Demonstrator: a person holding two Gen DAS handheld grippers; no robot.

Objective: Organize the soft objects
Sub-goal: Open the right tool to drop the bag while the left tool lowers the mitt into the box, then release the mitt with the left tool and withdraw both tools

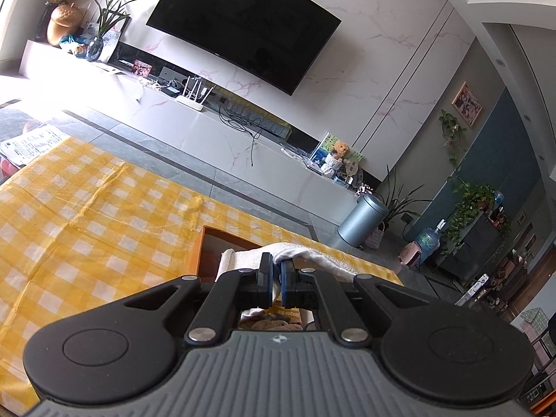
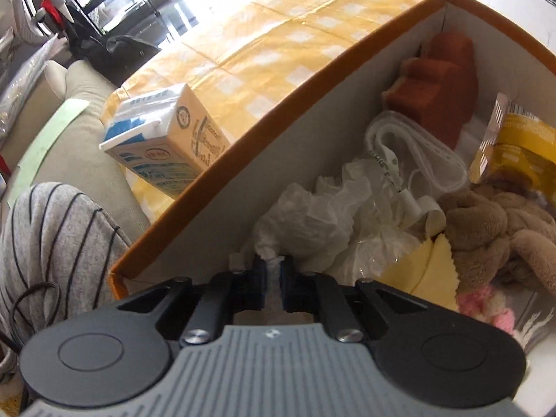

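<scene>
My left gripper (image 1: 277, 267) is shut on a white towel (image 1: 312, 255), held above the orange box (image 1: 199, 253) on the yellow checked cloth (image 1: 87, 208). My right gripper (image 2: 274, 266) is shut on a crumpled white tissue (image 2: 305, 215), inside the orange box (image 2: 243, 139). The box holds a rust-brown cloth (image 2: 438, 83), a white mesh pouch (image 2: 413, 153), a brown plush toy (image 2: 493, 229), a yellow snack packet (image 2: 514, 146), yellow cloths (image 2: 431, 267) and a pink fluffy item (image 2: 486, 305).
A milk carton (image 2: 163, 139) lies on the cloth beside the box's left wall. A beige sofa (image 2: 69, 132) and a grey striped cushion (image 2: 52, 236) lie to the left. A TV (image 1: 243, 24), a white cabinet (image 1: 208, 128) and a bin (image 1: 363, 220) stand beyond the table.
</scene>
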